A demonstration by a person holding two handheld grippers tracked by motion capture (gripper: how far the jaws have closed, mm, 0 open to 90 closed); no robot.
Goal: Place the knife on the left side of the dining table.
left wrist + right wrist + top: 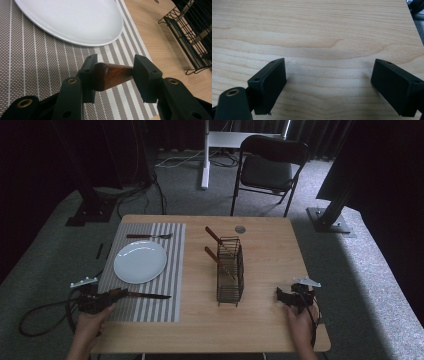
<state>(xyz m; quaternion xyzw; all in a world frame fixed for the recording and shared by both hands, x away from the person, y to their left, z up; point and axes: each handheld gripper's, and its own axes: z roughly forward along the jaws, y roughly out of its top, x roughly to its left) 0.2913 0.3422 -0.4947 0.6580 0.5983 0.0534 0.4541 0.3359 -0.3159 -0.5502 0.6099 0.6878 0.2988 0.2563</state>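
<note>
A: Under both sets of fingers, what carries everything?

B: A wooden tabletop (pixel 260 320), pale and grained. On its left part lies a striped placemat (pixel 172 270), and the left gripper (pixel 113 75) hangs low over that mat's near edge.

A: And beyond the left fingers?

B: Ahead of them on the mat sits a white plate (pixel 140 261), apart from the fingers. Off to their right, on bare wood, stands a black wire rack (pixel 230 270) with two wooden-handled utensils (pixel 214 235) leaning out of it. On the mat past the plate lies a fork (pixel 149 236).

A: What are the left fingers doing?

B: They are closed on the brown wooden handle of a knife (pixel 145 295). The handle crosses between the two pads, and in the high view the dark blade runs out to the right over the mat, roughly level.

A: And the right gripper (pixel 328 82)?

B: Its fingers stand wide apart with nothing between them, just bare wood beneath. It sits near the tabletop's right near corner, well apart from the rack, held by the person's right hand (pixel 300 325)
</note>
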